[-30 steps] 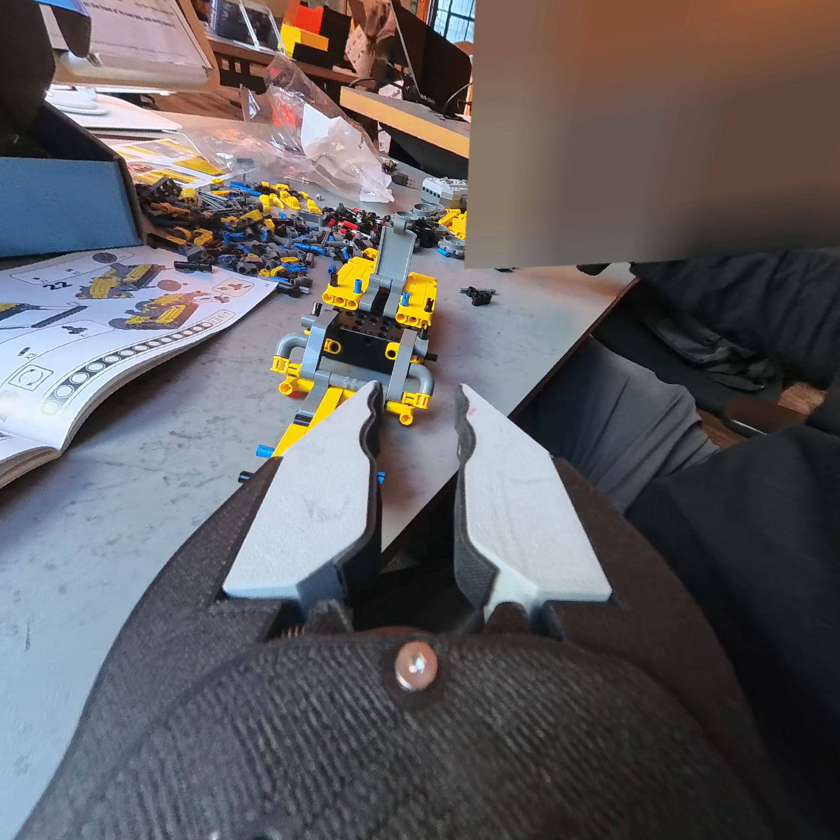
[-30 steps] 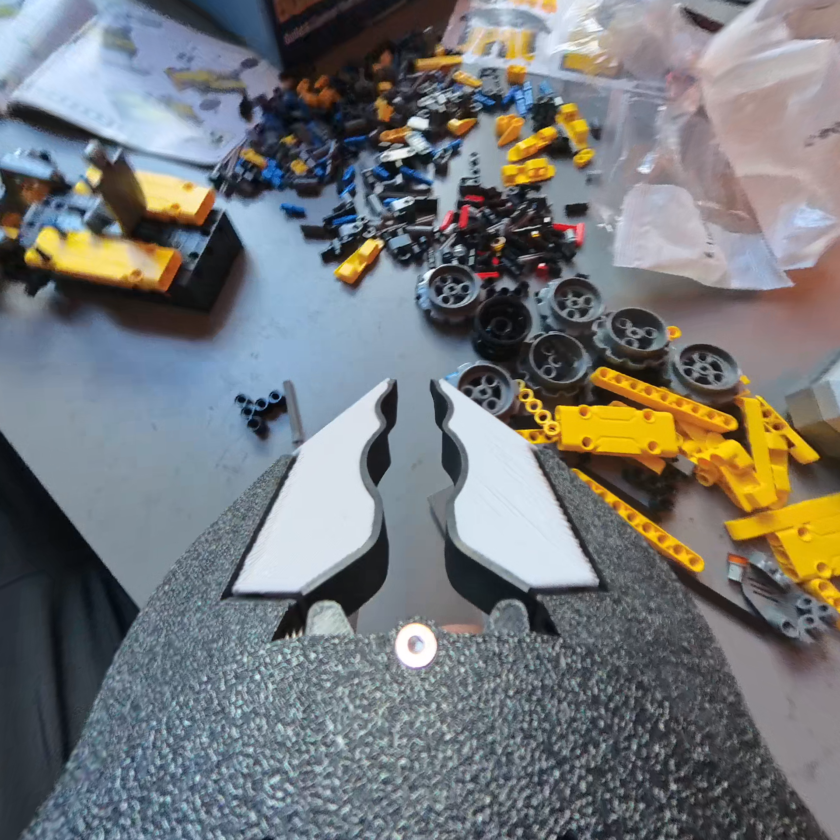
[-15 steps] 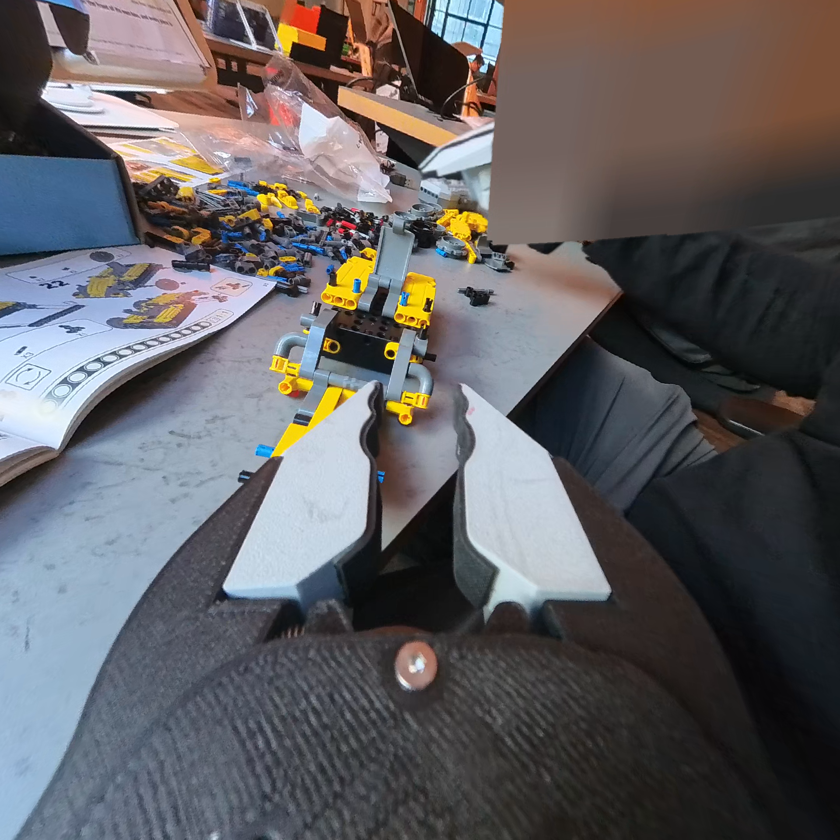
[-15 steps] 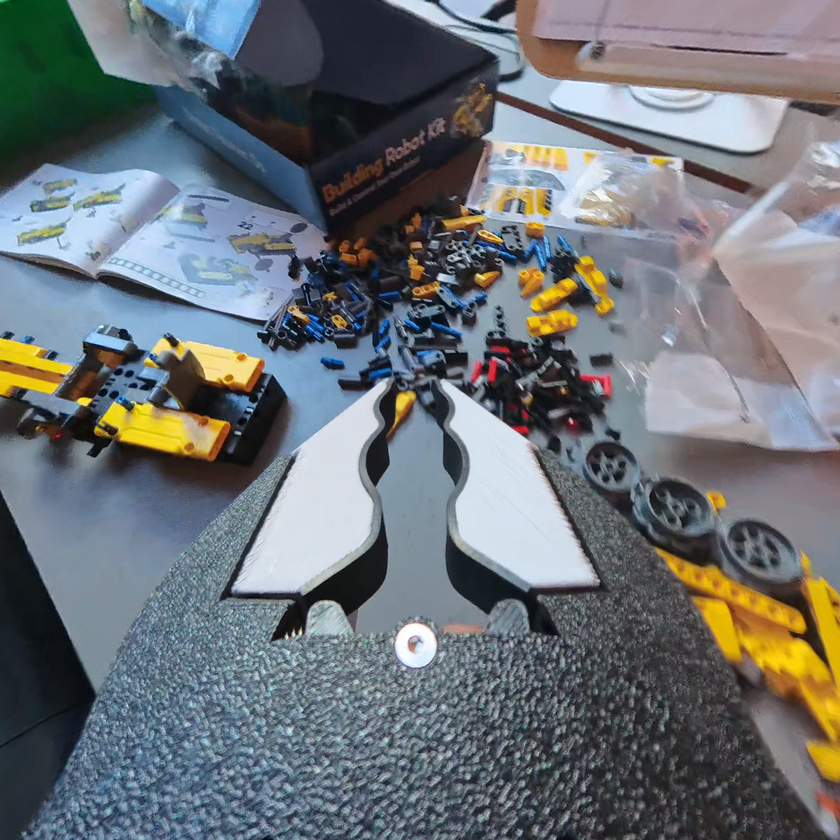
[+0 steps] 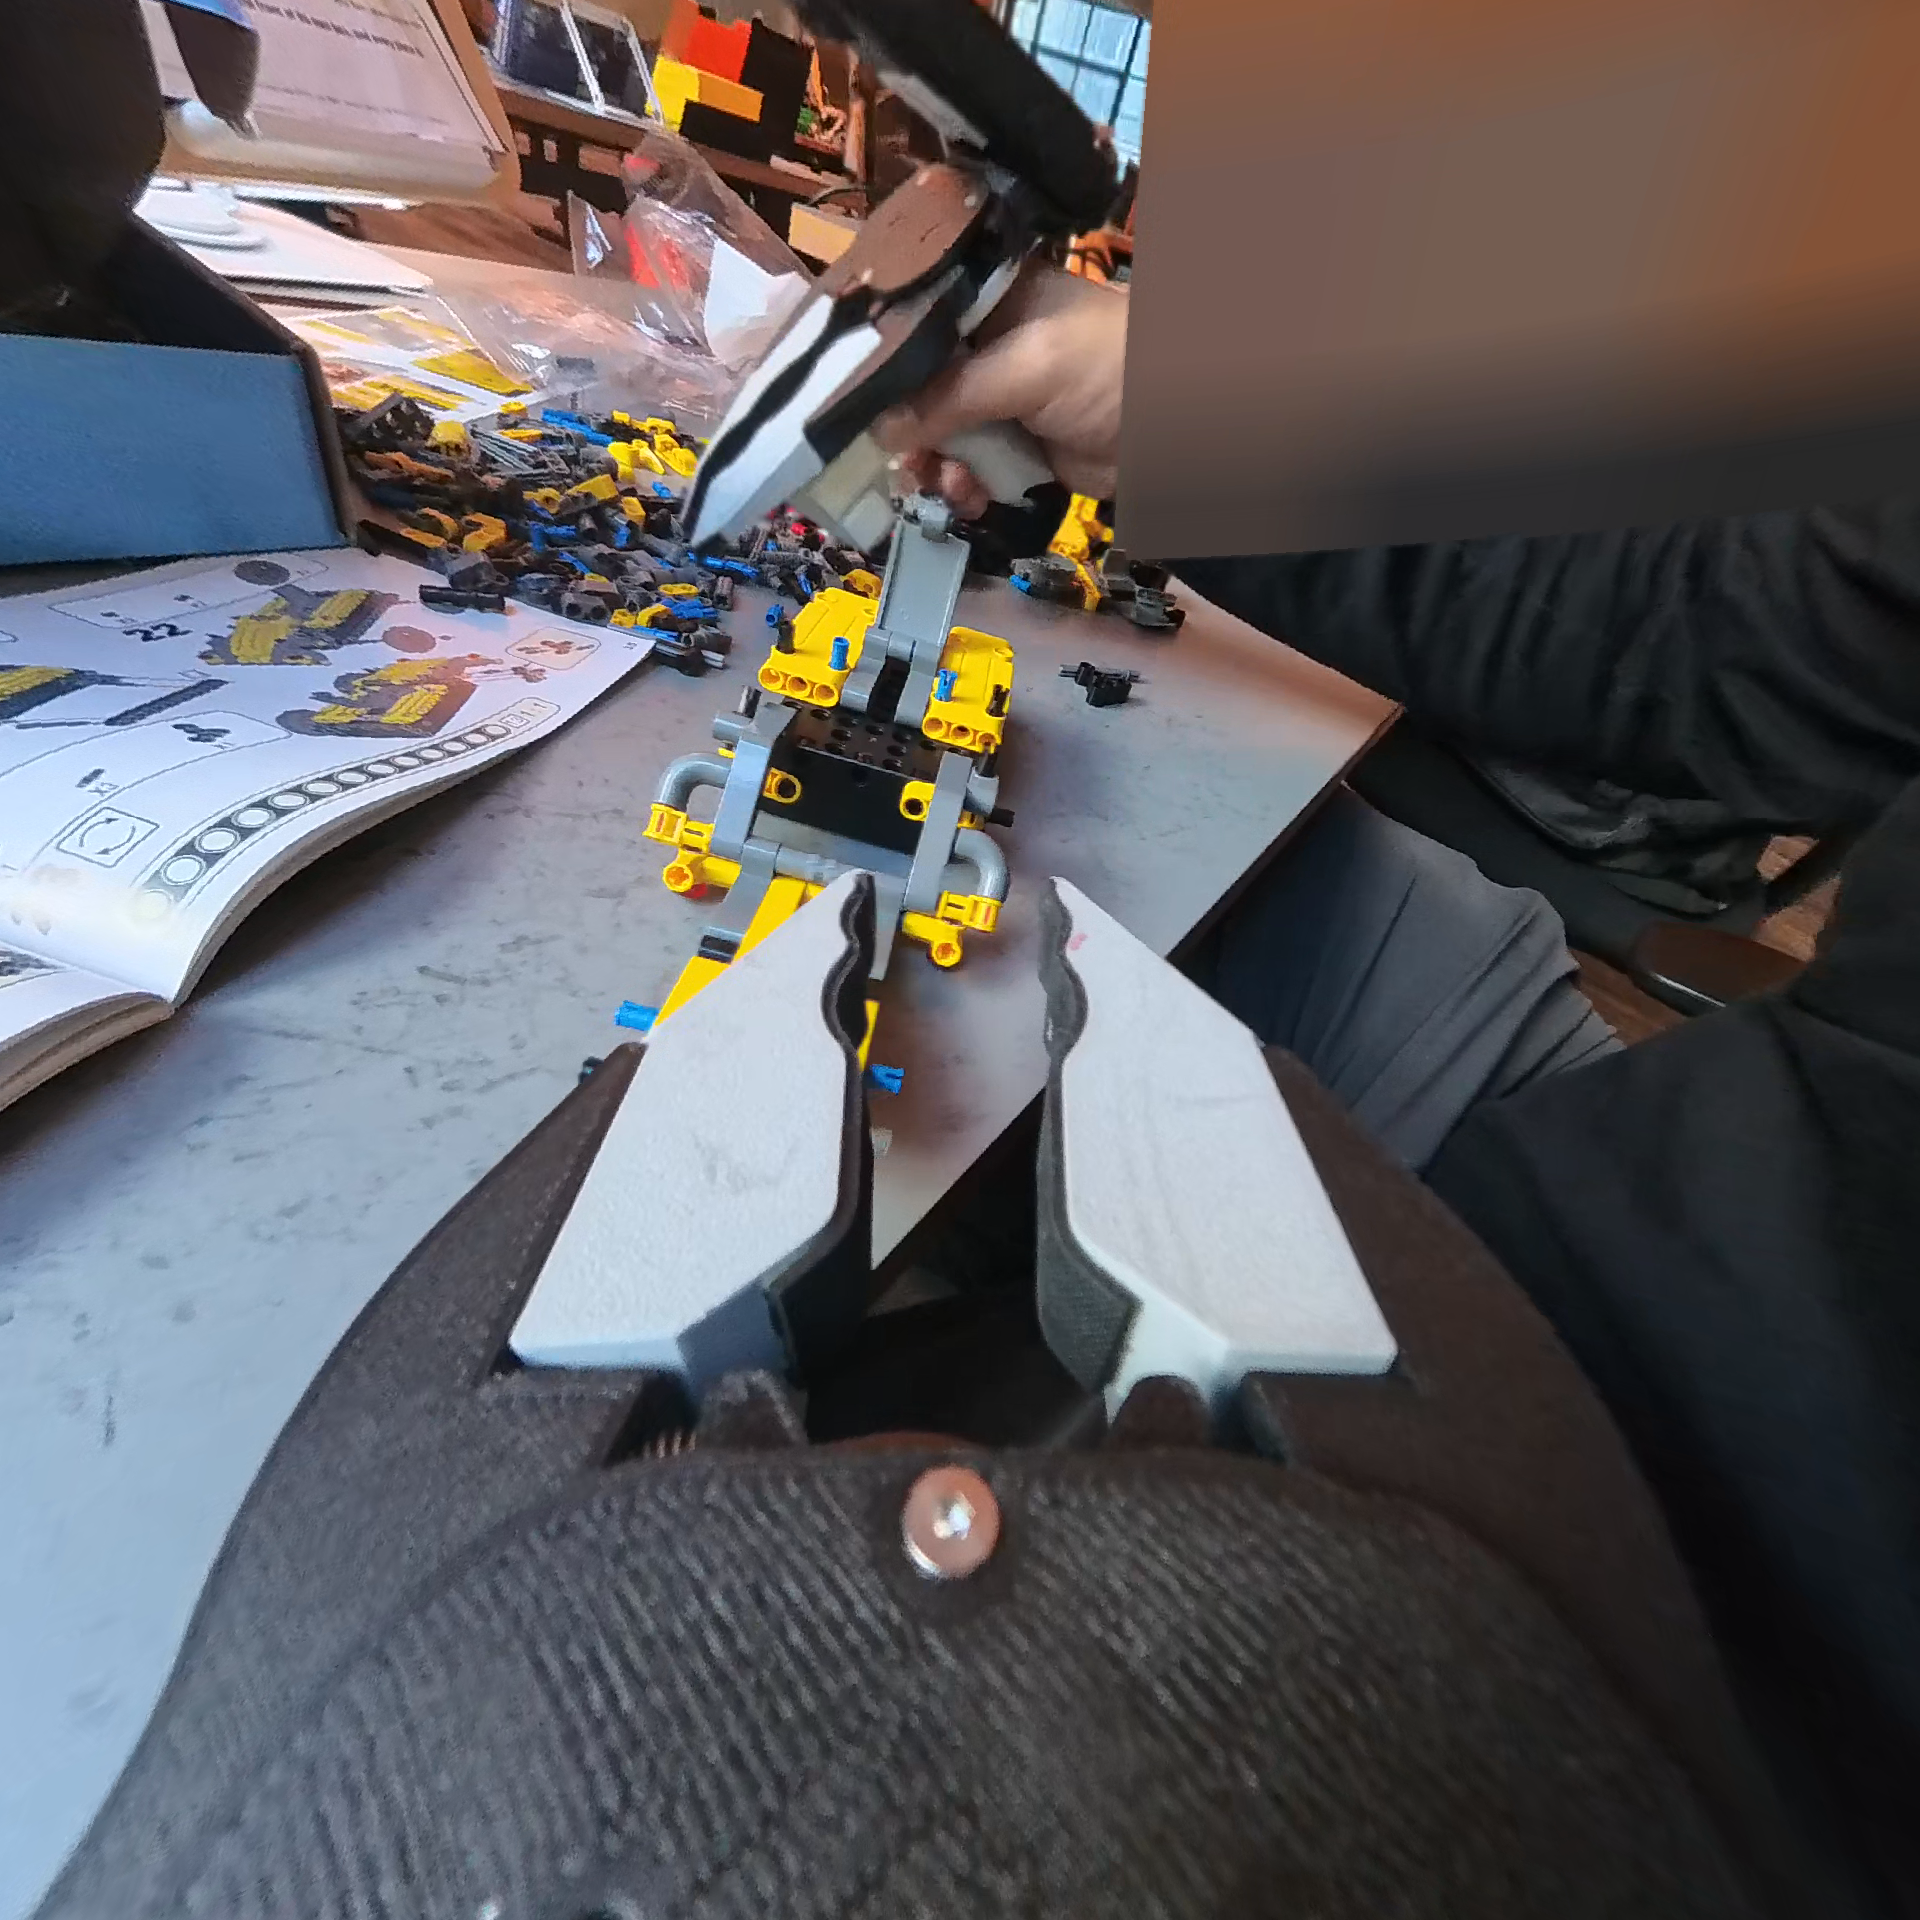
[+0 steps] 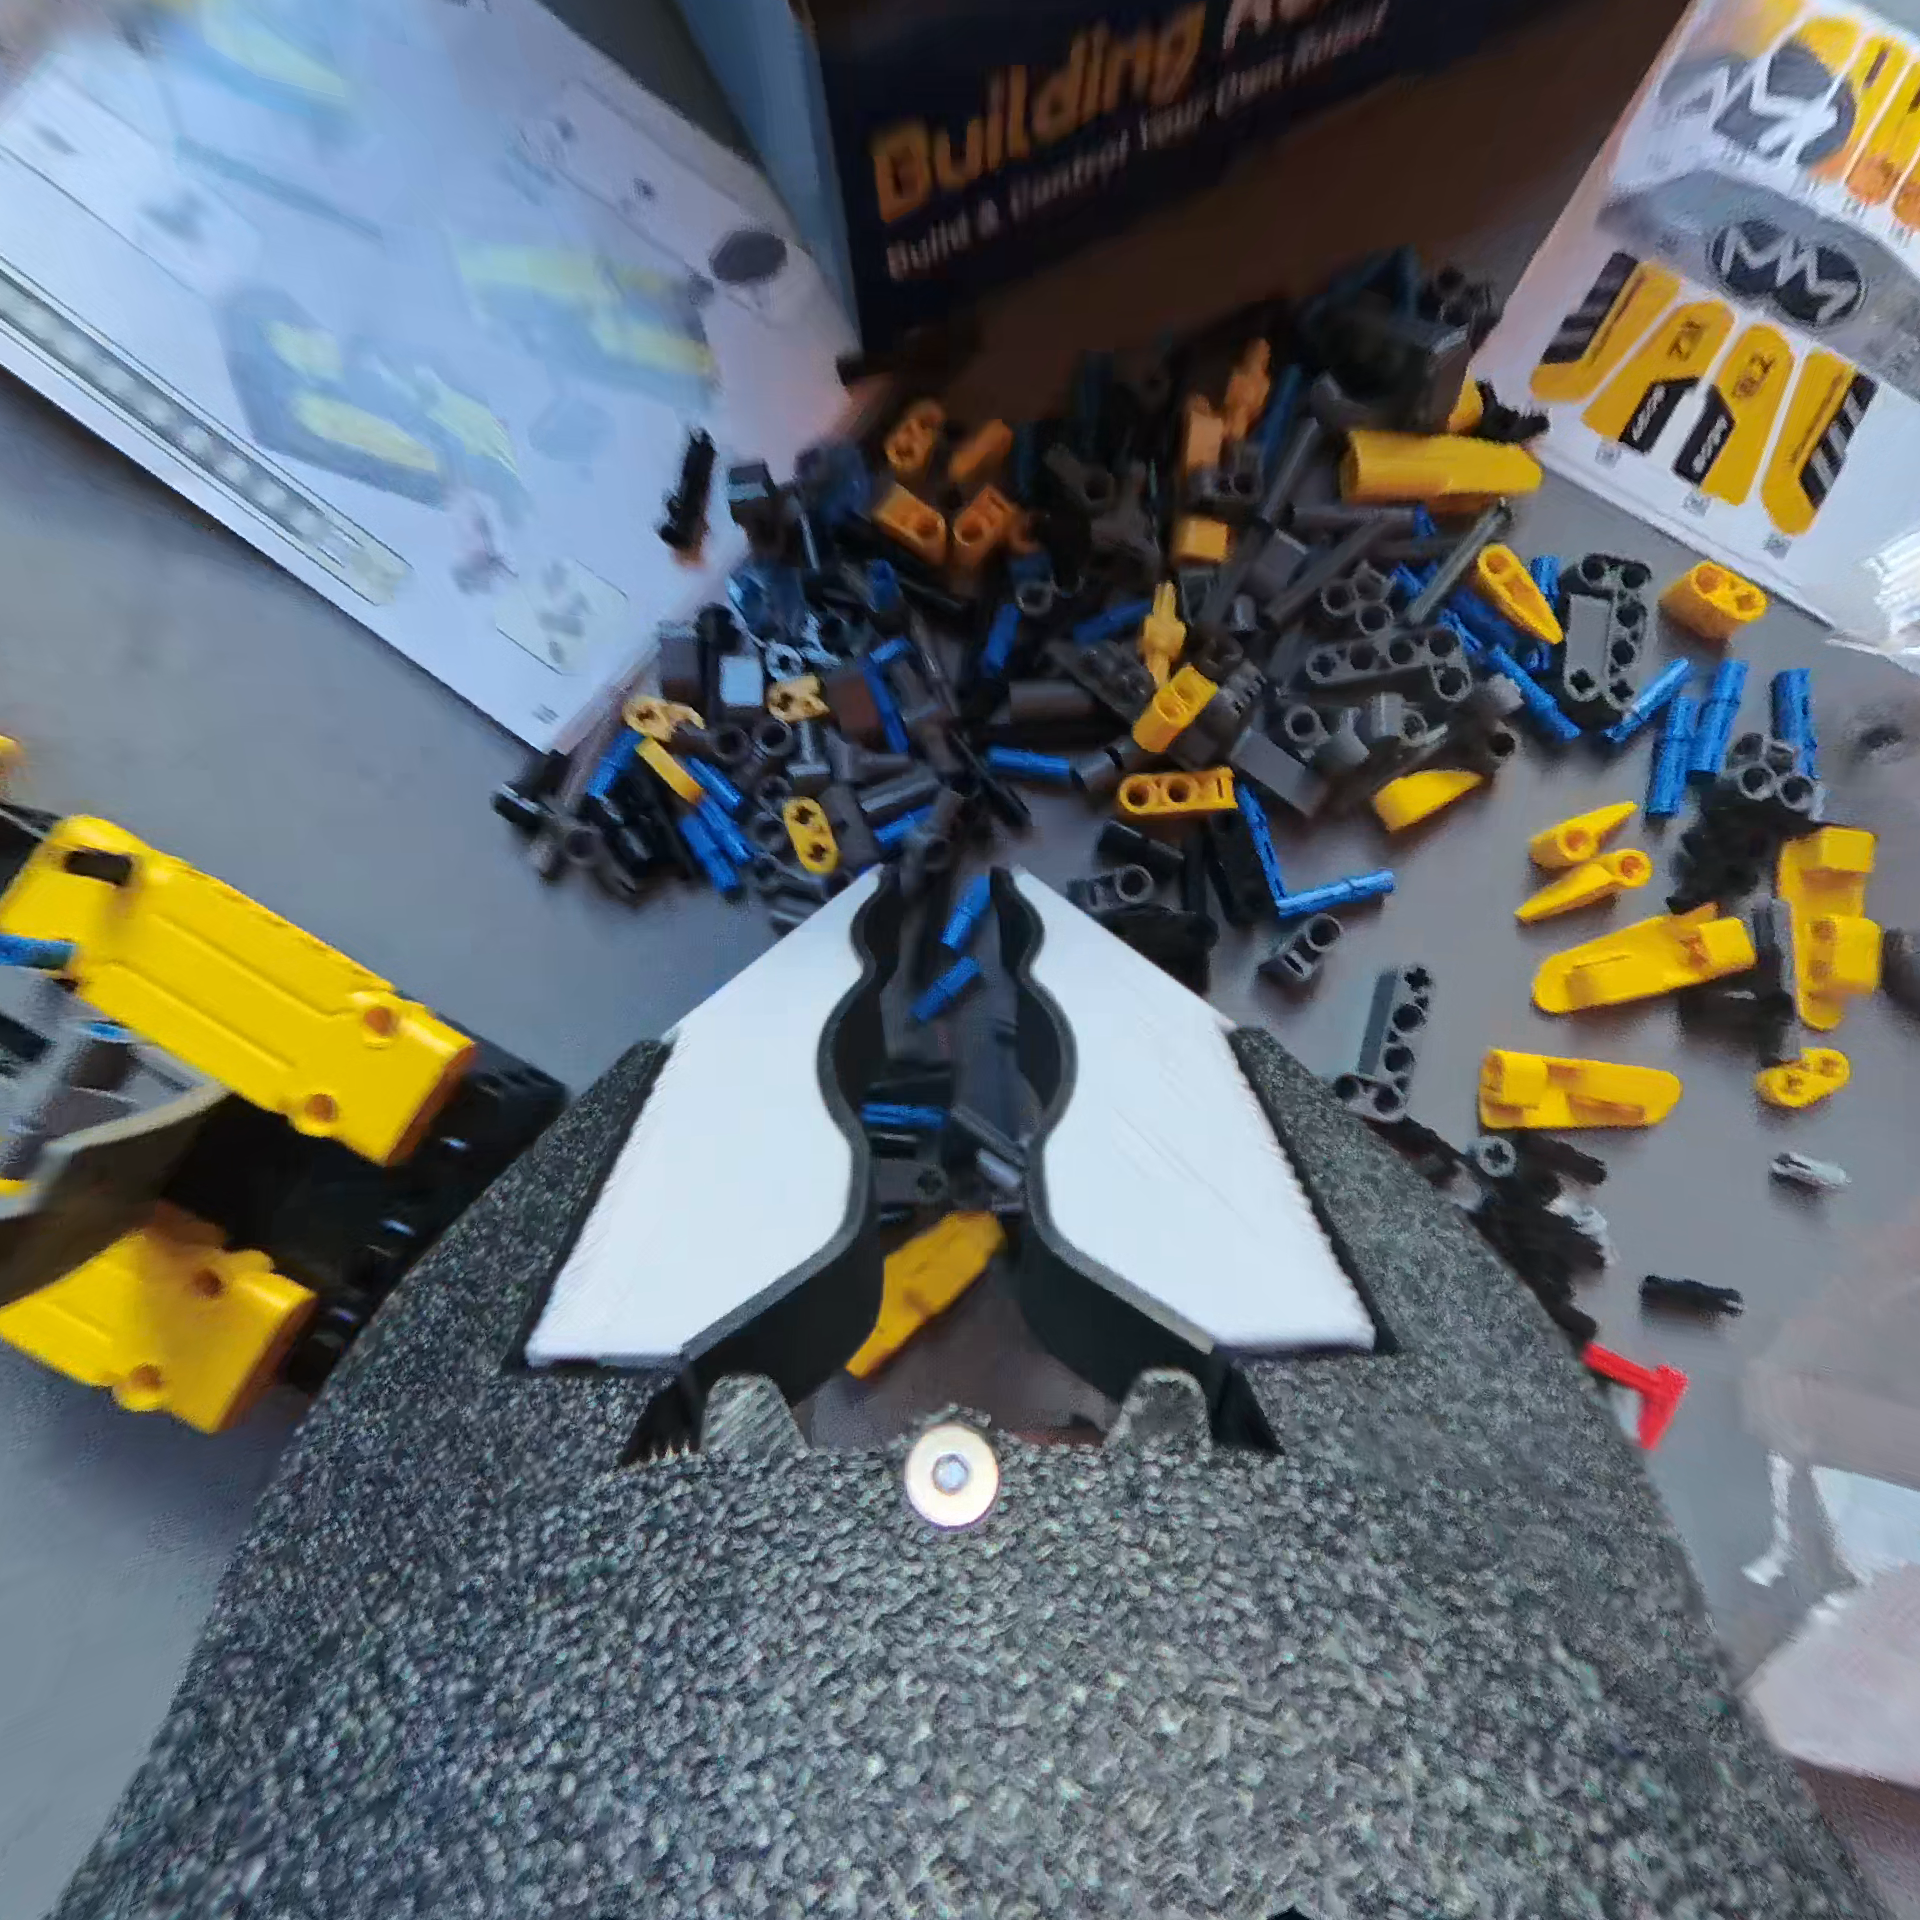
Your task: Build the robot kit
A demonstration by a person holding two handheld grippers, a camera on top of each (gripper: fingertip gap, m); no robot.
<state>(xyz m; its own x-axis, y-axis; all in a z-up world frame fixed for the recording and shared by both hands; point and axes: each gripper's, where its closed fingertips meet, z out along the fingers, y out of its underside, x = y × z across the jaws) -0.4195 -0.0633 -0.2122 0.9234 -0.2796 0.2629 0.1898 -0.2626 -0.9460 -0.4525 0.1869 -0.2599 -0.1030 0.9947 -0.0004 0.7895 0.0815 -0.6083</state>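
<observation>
A half-built yellow, grey and black brick model (image 5: 862, 769) lies on the grey table (image 5: 312, 1091). My left gripper (image 5: 956, 909) is open and empty, held low just short of the model's near end, by the table edge. My right gripper (image 6: 943, 883) is open by a narrow gap and points down into a pile of small black, blue and yellow parts (image 6: 1143, 675). Blue pins (image 6: 966, 914) lie on the table between its tips. It also shows in the left wrist view (image 5: 696, 530), held by a hand above the pile (image 5: 561, 520). The model (image 6: 239, 1018) lies to its left.
An open instruction booklet (image 5: 260, 727) lies left of the model, with a blue and black box (image 6: 1091, 156) behind the pile. A sticker sheet (image 6: 1714, 312), yellow panels (image 6: 1642, 956) and clear plastic bags (image 6: 1849, 1558) lie to the right. A seated person's legs (image 5: 1403, 987) are beside the table edge. The grippers' ends are close to 25 cm from one another.
My right gripper has swung from the wheels and yellow beams over to the pile of small parts by the box and dropped close to it. My left gripper has stayed put.
</observation>
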